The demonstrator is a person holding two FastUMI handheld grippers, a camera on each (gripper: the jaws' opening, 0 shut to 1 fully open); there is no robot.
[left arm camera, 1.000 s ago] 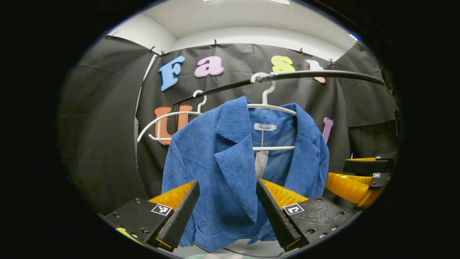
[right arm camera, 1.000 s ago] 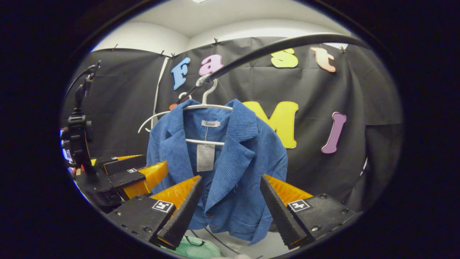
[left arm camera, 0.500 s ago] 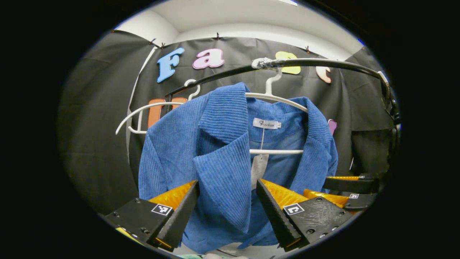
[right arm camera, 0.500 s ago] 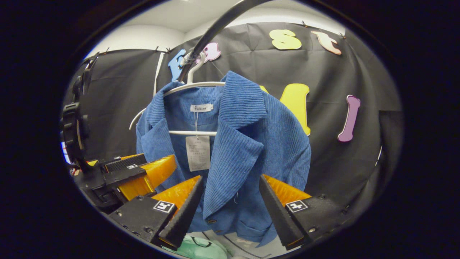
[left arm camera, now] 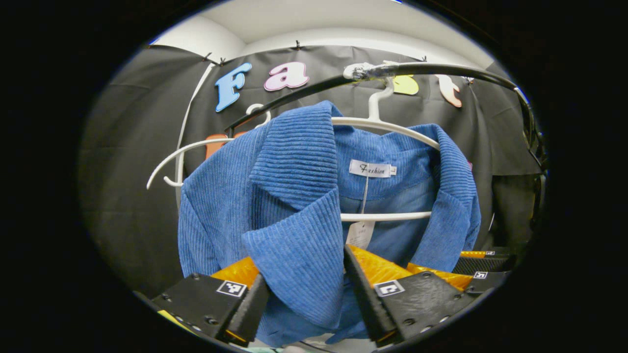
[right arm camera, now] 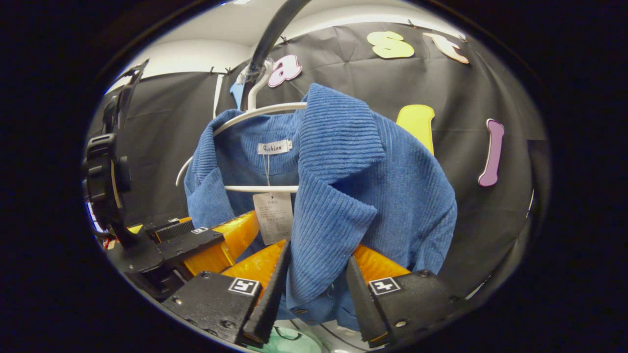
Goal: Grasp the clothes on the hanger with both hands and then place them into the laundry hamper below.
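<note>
A blue corduroy jacket (left arm camera: 304, 196) is hung on a white hanger (left arm camera: 387, 128) from a black rail (left arm camera: 441, 71). The lapel left of the neck label (left arm camera: 371, 169) is bracketed by the left hand-held gripper (left arm camera: 304, 294), whose fingers lie against the fabric on both sides (whether they are pressing cannot be told). The lapel right of the label is framed likewise by the right hand-held gripper (right arm camera: 314, 289), narrowed around the cloth. A paper tag (right arm camera: 273, 217) hangs below the label.

Neck label (left arm camera: 372, 169) on jacket (left arm camera: 294, 196): "Fashion".
</note>
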